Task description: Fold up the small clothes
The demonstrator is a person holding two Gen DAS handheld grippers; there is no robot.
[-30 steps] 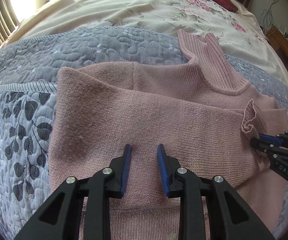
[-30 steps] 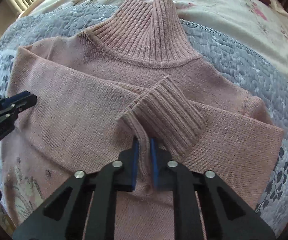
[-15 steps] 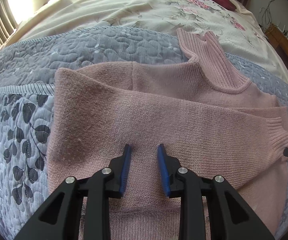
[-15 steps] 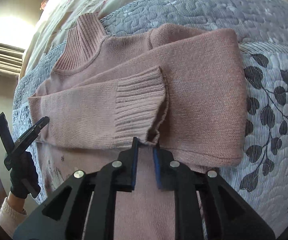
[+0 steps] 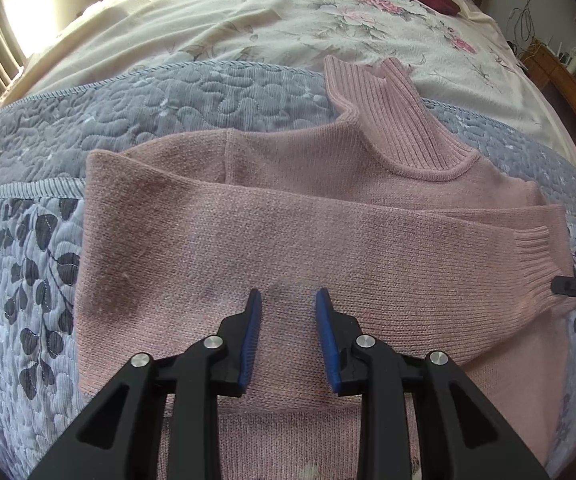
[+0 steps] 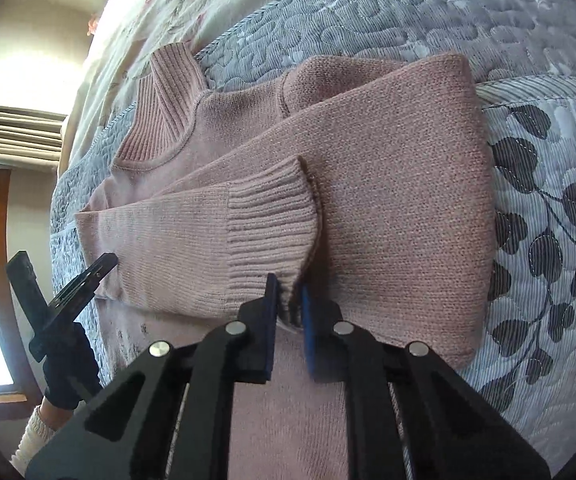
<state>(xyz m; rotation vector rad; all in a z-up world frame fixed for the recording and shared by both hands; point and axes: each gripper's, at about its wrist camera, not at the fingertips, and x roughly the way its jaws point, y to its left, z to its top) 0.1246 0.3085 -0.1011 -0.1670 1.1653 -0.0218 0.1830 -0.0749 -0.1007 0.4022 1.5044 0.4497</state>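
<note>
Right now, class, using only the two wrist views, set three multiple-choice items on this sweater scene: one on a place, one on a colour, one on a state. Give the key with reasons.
1. Where does the ribbed cuff lie?
A. across the sweater's chest
B. on the floor
C. inside the collar

2. What colour is the sweater?
A. green
B. dusty pink
C. white

3. How is the left gripper?
A. shut on the collar
B. shut on a sock
C. open, holding nothing

Key: 1 A, the folded sleeve ends over the body; 2 B, the knit is pink in both views; 3 C, its fingers stand apart above the knit, while the right gripper pinches the cuff.
</note>
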